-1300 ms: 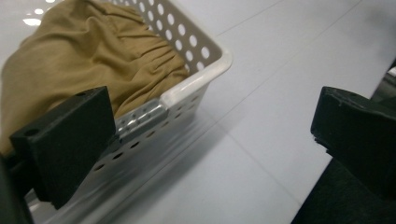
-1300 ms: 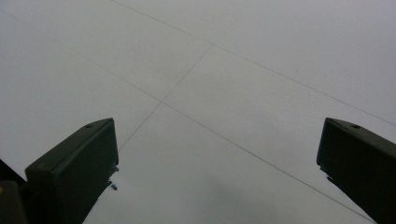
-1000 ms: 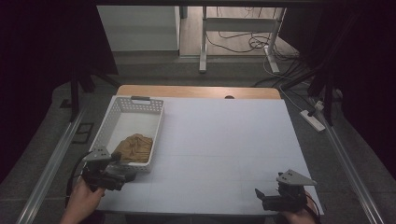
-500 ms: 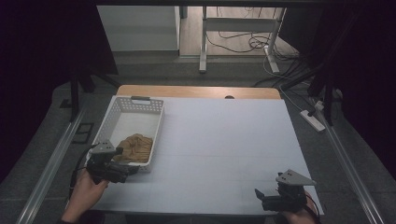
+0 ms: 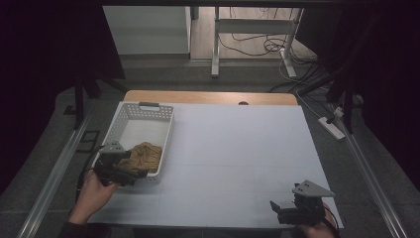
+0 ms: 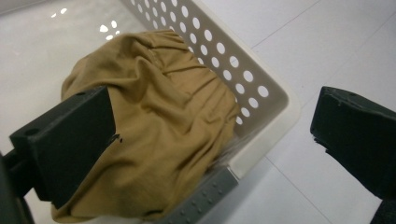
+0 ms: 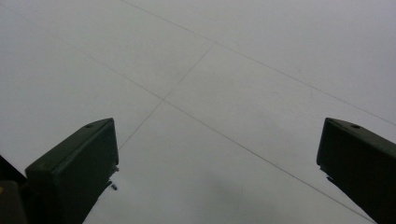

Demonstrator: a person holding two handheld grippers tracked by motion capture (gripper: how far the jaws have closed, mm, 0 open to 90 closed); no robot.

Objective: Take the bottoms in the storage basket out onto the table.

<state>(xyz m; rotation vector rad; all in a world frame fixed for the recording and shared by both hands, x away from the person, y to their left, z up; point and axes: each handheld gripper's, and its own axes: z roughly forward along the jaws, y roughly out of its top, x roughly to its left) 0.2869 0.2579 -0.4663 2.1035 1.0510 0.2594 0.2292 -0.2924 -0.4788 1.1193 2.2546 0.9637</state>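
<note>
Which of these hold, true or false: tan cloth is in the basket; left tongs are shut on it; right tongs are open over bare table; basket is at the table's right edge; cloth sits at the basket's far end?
1. The tan cloth lies in the white basket. True.
2. The left tongs are shut on the cloth. False: jaws wide open, one over the cloth, the other outside the basket wall.
3. The right tongs are open above bare table. True.
4. The basket is at the table's right edge. False: left side.
5. The cloth sits at the basket's far end. False: near end, by the left tongs.
</note>
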